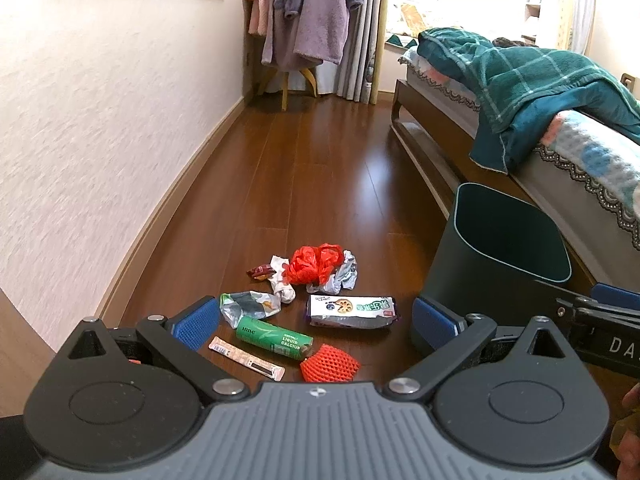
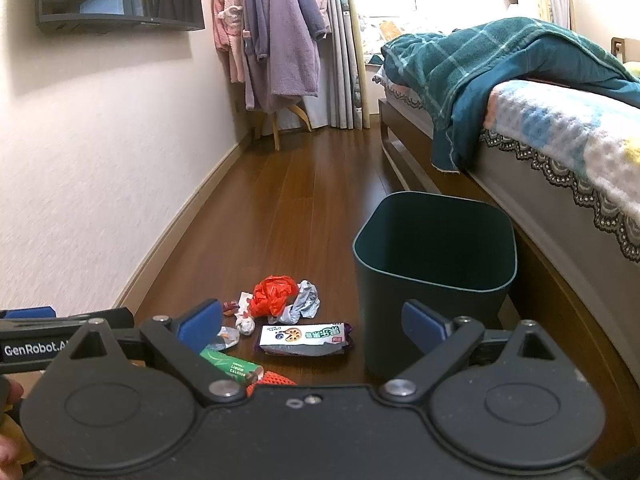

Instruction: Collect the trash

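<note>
Both grippers, left (image 1: 316,320) and right (image 2: 312,326), gape wide, empty. Trash (image 1: 308,304) lies heaped on floor (image 1: 320,168), just left of bin (image 2: 434,268). Risk: crumpled wrappers overlap; a pinch may drag neighbours or slip.

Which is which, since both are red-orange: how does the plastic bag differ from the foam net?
The red plastic bag is crumpled, glossy film; the orange foam fruit net is a matte open mesh. The bag lies at the far end of the pile, the net nearest the left gripper. Both lie on the wooden floor.
</note>
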`<state>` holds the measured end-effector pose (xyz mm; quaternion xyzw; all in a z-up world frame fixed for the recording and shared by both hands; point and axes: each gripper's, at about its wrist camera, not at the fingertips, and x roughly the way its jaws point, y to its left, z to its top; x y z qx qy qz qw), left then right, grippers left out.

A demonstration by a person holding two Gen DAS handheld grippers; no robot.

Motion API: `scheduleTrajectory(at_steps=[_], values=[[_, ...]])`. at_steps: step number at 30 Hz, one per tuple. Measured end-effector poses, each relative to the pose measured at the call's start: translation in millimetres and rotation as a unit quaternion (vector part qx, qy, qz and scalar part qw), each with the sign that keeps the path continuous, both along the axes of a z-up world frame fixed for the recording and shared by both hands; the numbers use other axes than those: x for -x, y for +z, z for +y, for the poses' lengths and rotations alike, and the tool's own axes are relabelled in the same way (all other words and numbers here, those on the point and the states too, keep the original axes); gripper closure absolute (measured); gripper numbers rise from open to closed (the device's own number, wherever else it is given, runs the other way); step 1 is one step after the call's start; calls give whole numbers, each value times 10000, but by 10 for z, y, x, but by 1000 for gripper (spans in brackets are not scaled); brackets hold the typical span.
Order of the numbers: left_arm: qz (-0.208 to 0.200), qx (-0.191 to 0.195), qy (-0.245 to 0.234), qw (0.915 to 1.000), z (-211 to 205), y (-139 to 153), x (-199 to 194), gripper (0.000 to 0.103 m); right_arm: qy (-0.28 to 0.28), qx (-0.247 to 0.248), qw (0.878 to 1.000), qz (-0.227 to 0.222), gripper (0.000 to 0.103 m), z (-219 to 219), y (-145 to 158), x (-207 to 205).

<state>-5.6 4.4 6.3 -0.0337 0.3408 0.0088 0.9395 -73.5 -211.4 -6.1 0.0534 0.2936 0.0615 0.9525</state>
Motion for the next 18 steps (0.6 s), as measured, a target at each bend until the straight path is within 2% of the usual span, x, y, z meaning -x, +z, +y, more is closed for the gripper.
scheduleTrajectory(at_steps=[7, 18], values=[[-125, -34, -37, 9999, -11, 27, 32, 0, -23, 72, 9999, -149, 7, 19, 8, 70], [-117, -38, -31, 9999, -3, 22, 42, 0, -61, 8, 9999, -82, 7, 4, 18, 66]])
